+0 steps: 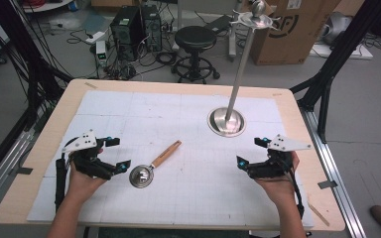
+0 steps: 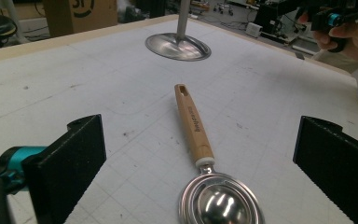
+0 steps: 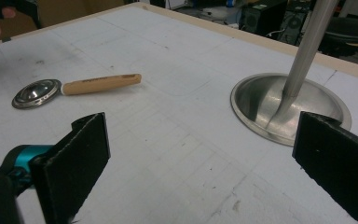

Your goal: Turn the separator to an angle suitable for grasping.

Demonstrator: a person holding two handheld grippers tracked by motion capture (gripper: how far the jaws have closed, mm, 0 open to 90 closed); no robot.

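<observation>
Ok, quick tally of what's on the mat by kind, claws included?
Scoops with wooden handle: 1
Metal stands with round base: 1
Claws, both open: 2, left claw and right claw
Total: 4

The scoop's (image 2: 221, 203) round bowl is cut off by the bottom edge in the left gripper view. The stand's pole (image 3: 307, 44) is cut off at the top in the right gripper view.
</observation>
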